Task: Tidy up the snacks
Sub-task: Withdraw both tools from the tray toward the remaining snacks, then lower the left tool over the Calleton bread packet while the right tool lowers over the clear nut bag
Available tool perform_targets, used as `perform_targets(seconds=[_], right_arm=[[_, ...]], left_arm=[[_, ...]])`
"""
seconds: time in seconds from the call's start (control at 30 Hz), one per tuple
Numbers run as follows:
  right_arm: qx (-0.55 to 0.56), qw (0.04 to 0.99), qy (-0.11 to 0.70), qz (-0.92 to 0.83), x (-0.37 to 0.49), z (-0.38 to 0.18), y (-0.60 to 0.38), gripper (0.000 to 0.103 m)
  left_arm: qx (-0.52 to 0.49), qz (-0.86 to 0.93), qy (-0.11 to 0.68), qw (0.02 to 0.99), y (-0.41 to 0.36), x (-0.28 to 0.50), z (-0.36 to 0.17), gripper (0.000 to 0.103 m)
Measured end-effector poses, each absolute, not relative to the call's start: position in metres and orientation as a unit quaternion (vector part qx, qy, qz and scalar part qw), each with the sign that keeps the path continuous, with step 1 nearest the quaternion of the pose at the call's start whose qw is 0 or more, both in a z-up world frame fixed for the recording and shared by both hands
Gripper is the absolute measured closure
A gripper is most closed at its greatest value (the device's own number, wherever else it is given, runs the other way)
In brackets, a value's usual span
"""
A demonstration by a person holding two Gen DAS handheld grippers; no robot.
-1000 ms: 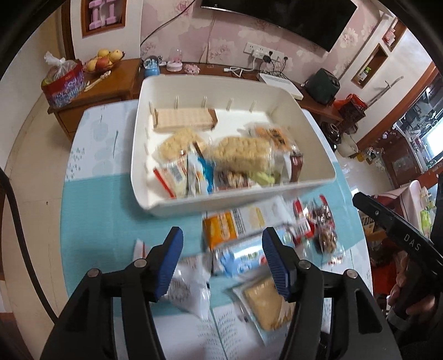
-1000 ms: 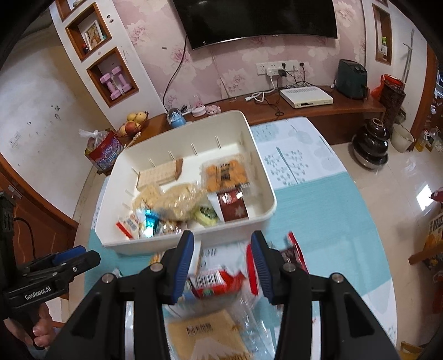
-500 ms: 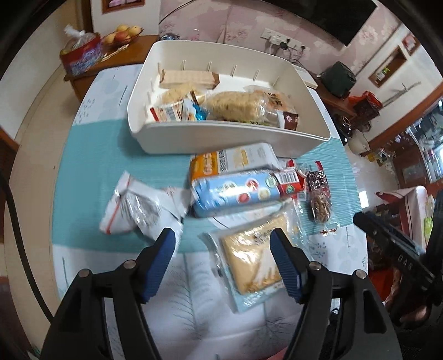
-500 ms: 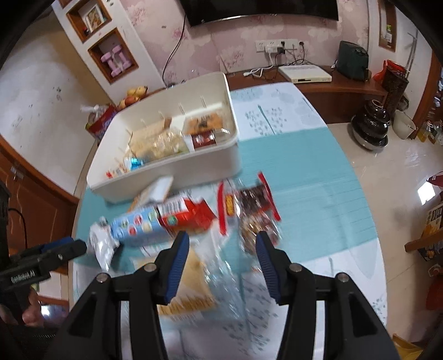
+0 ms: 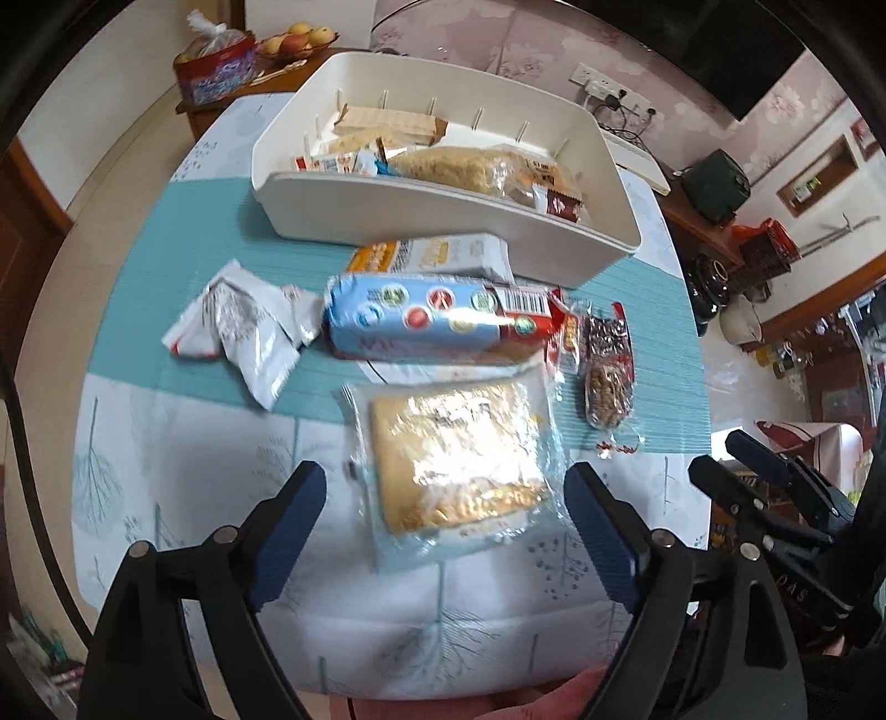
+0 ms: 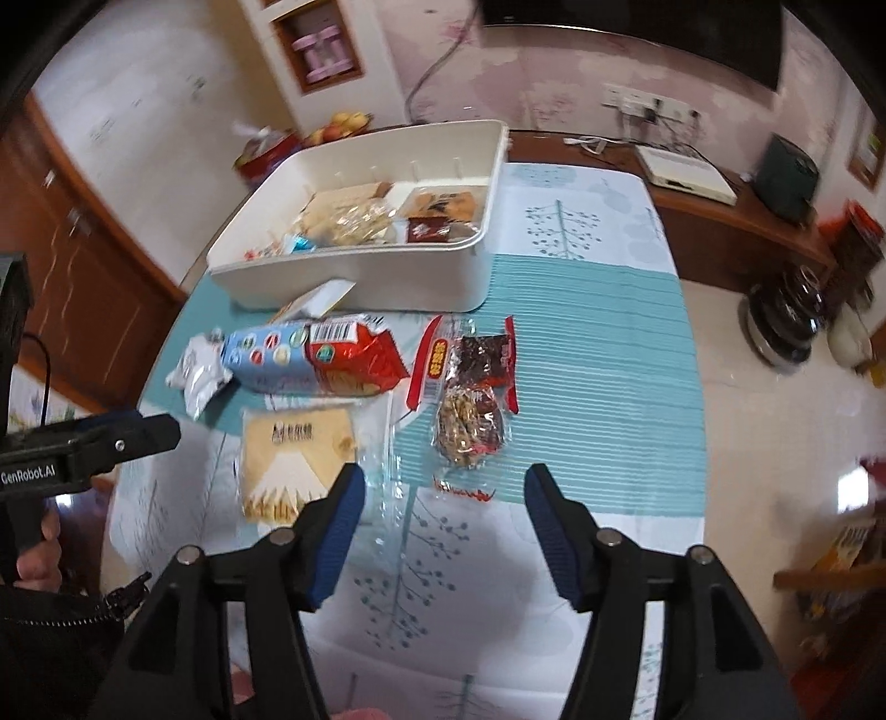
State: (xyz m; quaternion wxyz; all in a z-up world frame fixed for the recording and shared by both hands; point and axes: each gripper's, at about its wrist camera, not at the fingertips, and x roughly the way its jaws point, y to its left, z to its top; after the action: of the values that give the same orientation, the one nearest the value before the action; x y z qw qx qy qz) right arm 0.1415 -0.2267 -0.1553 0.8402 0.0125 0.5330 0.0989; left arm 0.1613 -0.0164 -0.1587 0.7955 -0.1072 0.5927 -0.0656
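A white bin (image 5: 443,221) (image 6: 354,277) at the far side of the table holds several snack packs. In front of it lie a blue-and-red biscuit roll (image 5: 432,321) (image 6: 310,354), a white-and-orange box (image 5: 437,255), a clear-wrapped flat cracker pack (image 5: 454,459) (image 6: 293,459), white sachets (image 5: 243,327) (image 6: 199,371) and a red-edged nut bag (image 5: 603,365) (image 6: 470,399). My left gripper (image 5: 446,537) is open and empty, just short of the cracker pack. My right gripper (image 6: 443,531) is open and empty, near the nut bag.
The table (image 6: 598,354) has a teal and white tree-print cloth. A wooden sideboard (image 6: 692,205) behind it carries a fruit bowl (image 5: 296,41), a red bag (image 5: 216,72), a white set-top box (image 6: 686,171) and cables. A dark pot (image 6: 786,321) stands on the floor at right.
Both grippers have drawn back from the bin toward the near table edge and stayed open. The loose packs in front of the bin now lie fully in view.
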Motion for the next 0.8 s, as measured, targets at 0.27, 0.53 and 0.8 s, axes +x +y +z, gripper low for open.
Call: perform_targets(seconds=[0.27,0.53,0.8], right_arm=[[-0.068,0.826,0.538,0.157,0.13,-0.162,-0.223,0.028],[-0.101,0.816,0.541,0.176,0.134,-0.17,-0.234,0.028],[-0.143,0.802,0.548,0.191,0.141,-0.186,-0.228,0.028]], left_arm=[[-0.15,-0.043,0.602,0.783,-0.032,0.148,-0.174,0.006],[-0.199,-0.032,0.637,0.744,-0.043,0.153,-0.207,0.002],[-0.225,-0.021,0.676,0.701,-0.047,0.168,-0.245,0.002]])
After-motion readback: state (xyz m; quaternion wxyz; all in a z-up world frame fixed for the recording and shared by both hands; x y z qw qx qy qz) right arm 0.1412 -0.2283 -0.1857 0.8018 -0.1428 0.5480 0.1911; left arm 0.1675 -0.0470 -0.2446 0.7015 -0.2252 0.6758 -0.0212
